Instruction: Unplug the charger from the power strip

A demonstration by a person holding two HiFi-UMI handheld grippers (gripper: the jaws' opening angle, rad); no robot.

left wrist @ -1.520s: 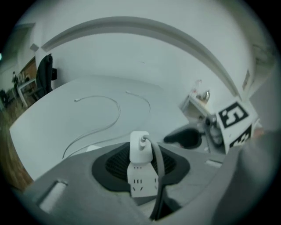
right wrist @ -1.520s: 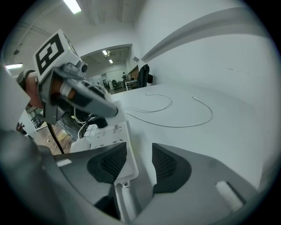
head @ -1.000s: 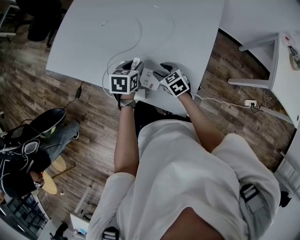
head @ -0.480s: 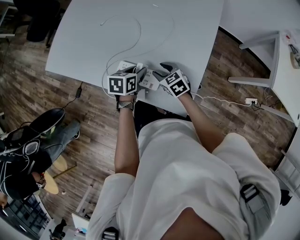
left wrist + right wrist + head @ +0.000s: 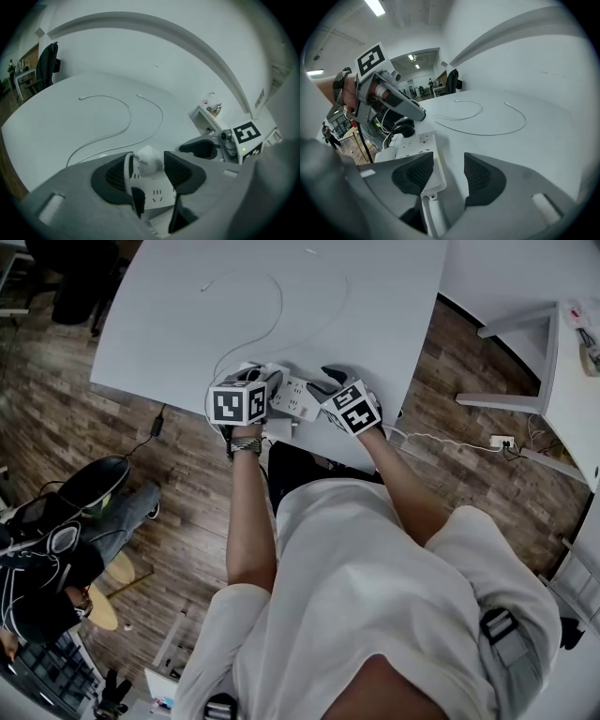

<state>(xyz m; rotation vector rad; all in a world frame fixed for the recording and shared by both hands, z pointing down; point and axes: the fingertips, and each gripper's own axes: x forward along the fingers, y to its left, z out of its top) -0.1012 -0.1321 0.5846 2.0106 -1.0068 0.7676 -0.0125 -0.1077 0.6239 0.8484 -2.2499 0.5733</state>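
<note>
A white power strip (image 5: 298, 397) lies near the front edge of the white table (image 5: 281, 296). In the left gripper view the small white charger (image 5: 149, 159) sits at the strip's (image 5: 151, 196) far end, its thin white cable (image 5: 126, 117) running off across the table. I cannot tell whether it is still plugged in. My left gripper (image 5: 146, 172) (image 5: 267, 379) straddles the charger; its jaws are opening and narrow gaps show at both pads. My right gripper (image 5: 447, 173) (image 5: 323, 382) stands open over the strip's (image 5: 419, 145) near end, its left pad over the strip.
The table's front edge runs just behind both grippers, with wooden floor below. Cables and a black plug (image 5: 401, 127) hang at the strip's left end. Another white table (image 5: 562, 352) stands to the right, and a floor socket (image 5: 502, 444) with its cord.
My left gripper has sunk and shifted slightly left, bringing the raised charger down to the strip. Its jaws have spread away from the charger. The right gripper has stayed put.
</note>
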